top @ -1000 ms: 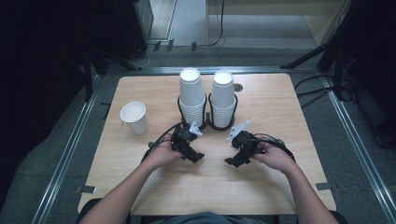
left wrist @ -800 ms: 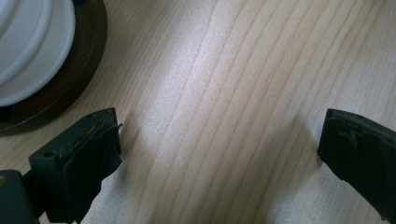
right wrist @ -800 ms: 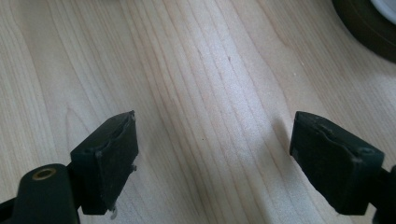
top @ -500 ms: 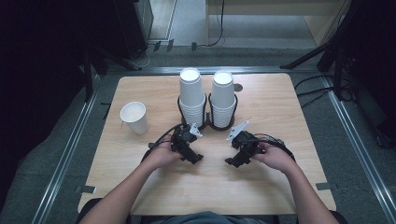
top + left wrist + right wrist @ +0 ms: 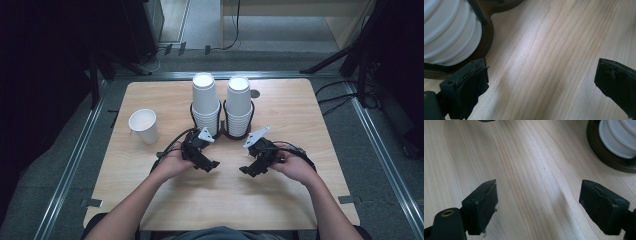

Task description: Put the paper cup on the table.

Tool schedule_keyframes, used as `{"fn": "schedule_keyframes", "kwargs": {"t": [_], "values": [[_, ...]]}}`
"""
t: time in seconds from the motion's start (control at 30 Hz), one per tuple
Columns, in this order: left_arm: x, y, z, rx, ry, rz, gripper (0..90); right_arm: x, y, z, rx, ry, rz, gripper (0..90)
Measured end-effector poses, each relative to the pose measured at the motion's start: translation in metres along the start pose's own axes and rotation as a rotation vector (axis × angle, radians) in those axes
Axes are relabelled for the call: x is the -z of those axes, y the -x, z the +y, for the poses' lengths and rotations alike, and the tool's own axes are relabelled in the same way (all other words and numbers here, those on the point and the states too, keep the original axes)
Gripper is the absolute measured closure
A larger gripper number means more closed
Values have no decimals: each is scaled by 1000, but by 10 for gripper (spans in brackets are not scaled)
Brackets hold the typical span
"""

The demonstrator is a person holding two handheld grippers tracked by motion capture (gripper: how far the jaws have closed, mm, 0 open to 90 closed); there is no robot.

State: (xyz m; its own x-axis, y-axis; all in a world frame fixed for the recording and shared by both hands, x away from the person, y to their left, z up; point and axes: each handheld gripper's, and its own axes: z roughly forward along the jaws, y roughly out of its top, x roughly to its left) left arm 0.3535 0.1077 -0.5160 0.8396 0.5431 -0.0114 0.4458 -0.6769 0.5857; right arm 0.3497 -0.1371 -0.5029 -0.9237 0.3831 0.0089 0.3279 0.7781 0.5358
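Two tall stacks of white paper cups stand in a dark two-ring holder (image 5: pixel 223 134) at the table's middle: a left stack (image 5: pixel 205 102) and a right stack (image 5: pixel 238 105). A single white cup (image 5: pixel 143 125) stands upright to the left. My left gripper (image 5: pixel 209 165) rests low over the wood just in front of the left stack, open and holding nothing. My right gripper (image 5: pixel 248 171) sits in front of the right stack, also open and holding nothing. In the left gripper view the jaws (image 5: pixel 541 82) stand wide apart beside the ribbed cups (image 5: pixel 446 32). In the right gripper view the jaws (image 5: pixel 537 205) frame bare wood.
The wooden table (image 5: pixel 225 200) has free room in front of the hands and at the right. A small dark round mark (image 5: pixel 255 93) lies behind the right stack. Metal rails (image 5: pixel 70 165) run along both sides, with dark stands and cables on the floor beyond.
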Motion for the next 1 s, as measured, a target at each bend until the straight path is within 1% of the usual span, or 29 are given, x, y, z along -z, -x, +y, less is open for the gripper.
{"fn": "schedule_keyframes", "kwargs": {"t": [0.17, 0.2, 0.23, 0.43, 0.57, 0.6, 0.7, 0.8, 0.9, 1.0], "values": [[-2, -1, -2, 6, -17, -1, 0, 1, 0, 0, -7, 0, 2, 156], [-2, -2, -3, 0, -26, 0, 0, 1, 0, 0, -7, 0, 3, 156], [-2, -2, -3, 5, -28, -1, 0, 1, 0, 0, -5, 0, -2, 156], [-2, -2, -3, 7, -27, -3, 0, 1, -1, 1, -2, -1, 2, 156], [-6, 0, -3, -10, -49, -8, 0, 0, 0, 0, -1, -5, 9, 156], [-7, 1, -3, -6, -51, -8, 0, 0, 0, 0, 0, -5, 8, 156], [-9, 1, -4, -20, -66, -11, 0, 0, 0, 0, -2, -8, 5, 156], [-10, 2, -4, -14, -69, -12, 0, -1, 0, -1, 4, -11, 5, 156], [-11, 1, -5, -19, -80, -11, 0, -2, 0, -1, 4, -15, 8, 156], [-13, 0, -6, -14, -89, -13, 0, -3, 0, -1, 7, -16, 7, 156]]}}
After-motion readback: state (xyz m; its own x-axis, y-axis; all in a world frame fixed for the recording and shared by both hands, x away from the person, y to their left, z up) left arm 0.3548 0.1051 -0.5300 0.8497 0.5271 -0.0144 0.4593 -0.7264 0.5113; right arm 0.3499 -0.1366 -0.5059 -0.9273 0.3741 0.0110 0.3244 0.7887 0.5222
